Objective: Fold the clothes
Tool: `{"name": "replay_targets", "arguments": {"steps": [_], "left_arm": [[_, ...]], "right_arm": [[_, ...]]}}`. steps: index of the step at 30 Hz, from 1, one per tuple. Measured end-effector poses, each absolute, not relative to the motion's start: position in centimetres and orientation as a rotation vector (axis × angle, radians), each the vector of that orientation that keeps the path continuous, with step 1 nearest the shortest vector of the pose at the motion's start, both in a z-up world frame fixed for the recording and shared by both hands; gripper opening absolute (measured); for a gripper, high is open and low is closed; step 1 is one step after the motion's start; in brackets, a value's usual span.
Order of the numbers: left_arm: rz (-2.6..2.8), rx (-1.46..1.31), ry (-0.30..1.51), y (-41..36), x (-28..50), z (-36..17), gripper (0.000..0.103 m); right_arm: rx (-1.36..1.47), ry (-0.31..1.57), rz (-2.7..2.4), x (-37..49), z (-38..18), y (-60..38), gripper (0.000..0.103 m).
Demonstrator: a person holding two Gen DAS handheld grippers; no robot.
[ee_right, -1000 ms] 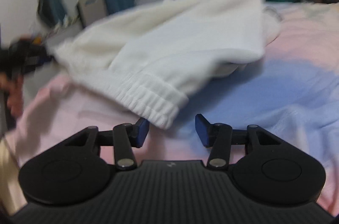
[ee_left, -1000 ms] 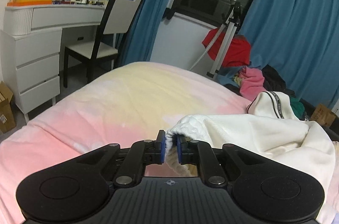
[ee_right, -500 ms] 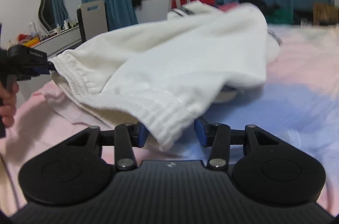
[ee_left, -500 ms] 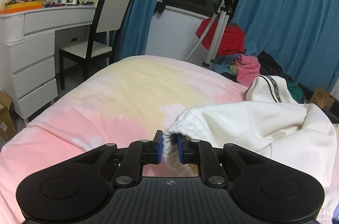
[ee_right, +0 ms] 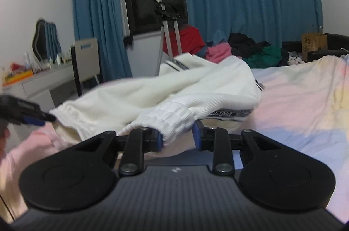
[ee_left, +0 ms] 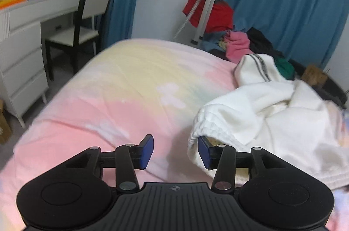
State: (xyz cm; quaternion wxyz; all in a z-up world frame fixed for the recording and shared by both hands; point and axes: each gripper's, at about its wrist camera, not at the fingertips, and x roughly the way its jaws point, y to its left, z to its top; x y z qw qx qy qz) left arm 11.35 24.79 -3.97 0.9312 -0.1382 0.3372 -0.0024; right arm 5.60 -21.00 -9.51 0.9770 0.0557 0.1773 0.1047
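Note:
A white sweatshirt (ee_left: 272,119) with ribbed cuffs and a black-striped band lies crumpled on the pink and yellow bedspread (ee_left: 122,91). My left gripper (ee_left: 174,151) is open; its right pad touches the garment's ribbed edge, and nothing lies between the jaws. In the right wrist view the sweatshirt (ee_right: 152,91) spreads across the bed (ee_right: 305,100). My right gripper (ee_right: 177,138) is open with a ribbed cuff (ee_right: 172,119) lying between its pads. The left gripper shows there at the far left (ee_right: 32,119), at the garment's edge.
A white dresser (ee_left: 26,38) and a chair (ee_left: 87,19) stand left of the bed. A tripod (ee_left: 205,6) and a pile of red, pink, black and green clothes (ee_left: 240,43) lie beyond the bed, before blue curtains. A paper bag (ee_right: 314,45) stands at the right.
My left gripper has opened and let go of the ribbed hem, which dropped onto the bed to its right. The right gripper moved in so a cuff lies between its open pads.

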Motion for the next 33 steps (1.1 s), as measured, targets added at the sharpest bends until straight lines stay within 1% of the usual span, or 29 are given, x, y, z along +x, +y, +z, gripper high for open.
{"name": "replay_targets", "arguments": {"steps": [1, 2, 3, 7, 9, 12, 13, 15, 16, 17, 20, 21, 22, 23, 25, 27, 28, 29, 30, 33], "left_arm": [[-0.016, -0.313, 0.694, 25.1, 11.1, -3.7, 0.058], [-0.028, -0.341, 0.692, 25.4, 10.9, -3.6, 0.066], [-0.041, -0.367, 0.688, 25.7, 10.8, -3.5, 0.07], [-0.101, -0.475, 0.678, 26.2, 11.2, -3.6, 0.076], [-0.12, -0.529, 0.677, 26.3, 11.5, -4.0, 0.082], [-0.131, -0.597, 0.713, 25.9, 12.5, -5.6, 0.083], [-0.135, -0.613, 0.729, 25.8, 12.9, -6.2, 0.083], [-0.153, -0.638, 0.765, 25.5, 13.6, -7.3, 0.083], [-0.165, -0.646, 0.78, 25.4, 13.9, -7.7, 0.083], [-0.176, -0.646, 0.789, 25.2, 14.2, -8.0, 0.082], [-0.175, -0.624, 0.799, 24.6, 14.9, -8.6, 0.075], [-0.168, -0.615, 0.801, 24.3, 15.1, -8.9, 0.068], [-0.165, -0.611, 0.807, 24.1, 15.3, -9.2, 0.063], [-0.159, -0.609, 0.813, 23.9, 15.5, -9.5, 0.05], [-0.135, -0.617, 0.817, 23.8, 15.8, -10.0, 0.045], [-0.111, -0.626, 0.802, 23.9, 16.0, -10.2, 0.033], [-0.102, -0.636, 0.795, 24.0, 16.1, -10.2, 0.027], [-0.097, -0.658, 0.786, 24.2, 16.1, -10.2, 0.024], [-0.093, -0.678, 0.777, 24.5, 16.1, -10.2, 0.019], [-0.096, -0.703, 0.764, 24.7, 16.2, -10.0, 0.018]], "right_arm": [[0.124, 0.39, 0.206, 5.7, -9.7, -21.3, 0.03], [0.147, 0.426, 0.202, 5.8, -10.1, -21.7, 0.03], [0.164, 0.463, 0.196, 6.1, -10.6, -22.0, 0.03], [0.223, 0.582, 0.167, 7.7, -12.5, -22.8, 0.031], [0.238, 0.6, 0.172, 8.1, -12.8, -22.9, 0.031], [0.255, 0.608, 0.207, 8.3, -12.6, -22.9, 0.033], [0.268, 0.622, 0.228, 8.5, -12.5, -23.2, 0.035], [0.329, 0.675, 0.289, 8.5, -12.8, -24.0, 0.044], [0.374, 0.702, 0.326, 8.6, -13.0, -24.6, 0.053], [0.43, 0.721, 0.368, 8.7, -13.3, -25.2, 0.056], [0.595, 0.745, 0.446, 9.1, -14.2, -26.5, 0.056], [0.647, 0.75, 0.458, 9.3, -14.5, -26.8, 0.057], [0.698, 0.753, 0.463, 9.5, -14.8, -27.1, 0.057], [0.746, 0.757, 0.465, 9.6, -15.2, -27.4, 0.058], [0.827, 0.759, 0.463, 9.7, -15.8, -28.0, 0.058], [0.879, 0.743, 0.453, 9.6, -15.9, -28.7, 0.058], [0.902, 0.725, 0.448, 9.5, -15.8, -29.1, 0.062], [0.925, 0.707, 0.444, 9.3, -15.7, -29.5, 0.07], [0.948, 0.689, 0.439, 9.2, -15.6, -29.9, 0.073], [1.013, 0.677, 0.417, 9.6, -16.1, -30.7, 0.074]]}}
